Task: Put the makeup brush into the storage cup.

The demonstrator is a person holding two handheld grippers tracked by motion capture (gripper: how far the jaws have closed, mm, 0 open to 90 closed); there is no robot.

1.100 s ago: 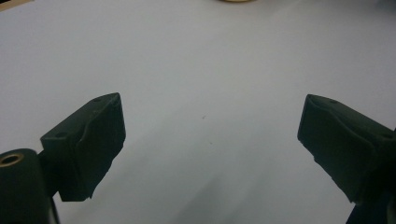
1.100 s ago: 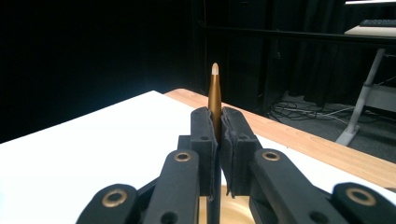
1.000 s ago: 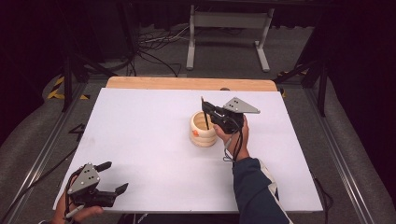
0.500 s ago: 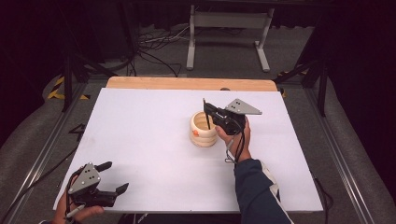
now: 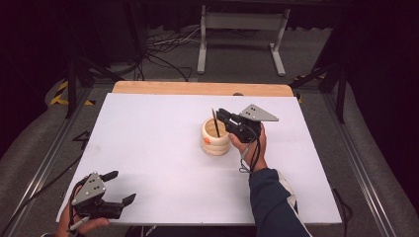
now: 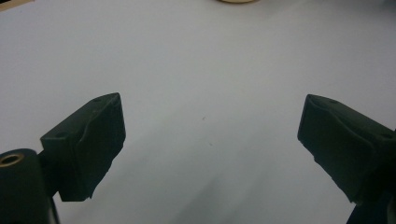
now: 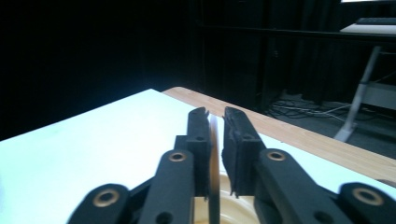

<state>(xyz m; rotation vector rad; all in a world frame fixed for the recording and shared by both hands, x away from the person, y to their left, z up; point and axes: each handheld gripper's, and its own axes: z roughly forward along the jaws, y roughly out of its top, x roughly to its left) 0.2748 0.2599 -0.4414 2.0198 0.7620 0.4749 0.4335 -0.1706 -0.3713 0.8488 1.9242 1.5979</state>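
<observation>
Pencil pinched above wooden cup, right of bench centre

White bench [image 5: 163,148], wide and bare over most of its top, with a strip of pale wood along the far edge. Beyond that far edge, grey floor with loose black cables [image 5: 163,54] and a grey metal stand [image 5: 242,29].

Dark blue sleeve [image 5: 272,202] reaching in from the near edge toward the middle, right of centre. Right gripper [image 5: 222,117] held just right of the cup, grey three-cornered plate on top, black cable trailing down past the wrist. Jaws clenched on a thin pencil [image 5: 215,123]; in the right gripper view the same pencil [image 7: 214,158] sits squeezed between the two black pads, running down into the cup's mouth.

Left gripper [image 5: 121,186] near the near-left corner of the bench, gripped by a hand at the near edge, grey plate tilted up. Jaws released and spread wide, pointing across the bench, nothing between them; left gripper view looks over bare white surface between the two parted pads.

Ribbed pale wooden cup [image 5: 215,140] standing upright a little right of bench centre, small orange mark on its near side, touching or just beside the right hand's fingers. Pencil standing nearly upright, upper part poking above the rim, lower end inside the cup
</observation>
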